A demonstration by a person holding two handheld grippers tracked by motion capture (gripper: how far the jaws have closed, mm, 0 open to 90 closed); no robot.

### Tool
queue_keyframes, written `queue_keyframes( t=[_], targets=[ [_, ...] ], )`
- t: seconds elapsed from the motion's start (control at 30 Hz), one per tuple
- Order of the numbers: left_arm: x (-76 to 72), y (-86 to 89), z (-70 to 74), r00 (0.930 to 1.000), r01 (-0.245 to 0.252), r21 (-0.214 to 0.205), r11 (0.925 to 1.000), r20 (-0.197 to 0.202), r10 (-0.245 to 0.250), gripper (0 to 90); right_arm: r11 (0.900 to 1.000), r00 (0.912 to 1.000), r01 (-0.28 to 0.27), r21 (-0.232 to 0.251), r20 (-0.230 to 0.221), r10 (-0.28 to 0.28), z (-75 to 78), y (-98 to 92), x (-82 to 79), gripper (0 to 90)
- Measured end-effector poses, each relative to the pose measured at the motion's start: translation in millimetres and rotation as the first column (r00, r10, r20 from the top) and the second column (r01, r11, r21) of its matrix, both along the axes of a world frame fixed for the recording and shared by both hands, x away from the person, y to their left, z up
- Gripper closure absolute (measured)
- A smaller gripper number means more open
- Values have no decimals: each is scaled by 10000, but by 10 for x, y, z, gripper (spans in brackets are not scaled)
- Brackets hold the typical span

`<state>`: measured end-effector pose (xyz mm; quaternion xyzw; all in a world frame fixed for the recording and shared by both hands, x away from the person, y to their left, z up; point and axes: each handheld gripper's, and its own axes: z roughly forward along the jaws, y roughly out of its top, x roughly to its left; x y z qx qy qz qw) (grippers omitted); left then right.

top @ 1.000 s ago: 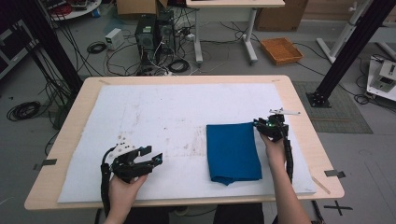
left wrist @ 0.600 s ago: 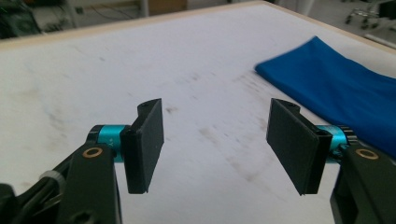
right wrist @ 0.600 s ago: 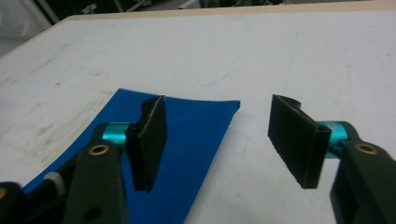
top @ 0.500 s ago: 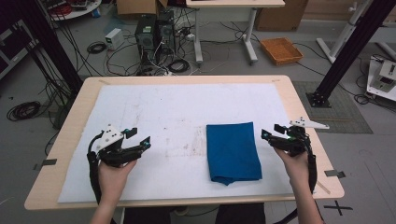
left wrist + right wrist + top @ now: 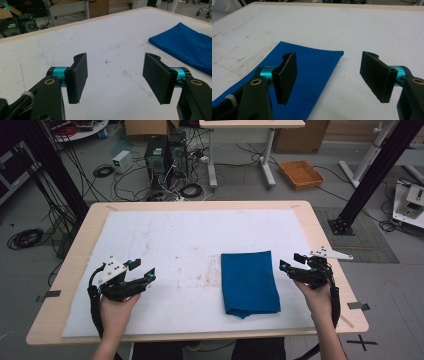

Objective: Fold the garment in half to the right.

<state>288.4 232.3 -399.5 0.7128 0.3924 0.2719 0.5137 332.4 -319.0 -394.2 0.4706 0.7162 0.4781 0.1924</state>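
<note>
A folded blue cloth (image 5: 250, 282) lies flat on the white mat (image 5: 200, 235), right of the middle. My right gripper (image 5: 291, 261) hovers just right of the cloth, apart from it. Its jaws have just been opening and stand open with nothing between them. In the right gripper view the cloth (image 5: 312, 65) lies below and beyond the left jaw of that gripper (image 5: 332, 75). My left gripper (image 5: 144, 271) is near the mat's front left, its jaws also just opened wider and empty. In the left gripper view this gripper (image 5: 116, 77) is over bare mat, with the cloth (image 5: 185, 45) far to the right.
The wooden table edge (image 5: 200, 205) frames the stained mat. On the floor beyond are computer towers (image 5: 165, 155), tangled cables, an orange tray (image 5: 300, 172) and black frame posts (image 5: 360, 190). Bare mat stretches between the two grippers and behind the cloth.
My right gripper has let go of the cloth's far right corner, opened, and drawn off to the right. My left hand has shifted left and a little farther from the table's front edge.
</note>
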Motion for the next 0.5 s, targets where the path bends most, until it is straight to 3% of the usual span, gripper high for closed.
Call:
queue_keyframes(
  t=[0.5],
  targets=[
    [-13,22,5,10000,-24,-15,10000,29,24,368,10000,10000,-1,-70,-49,1,-25,2,15,300]
  ],
)
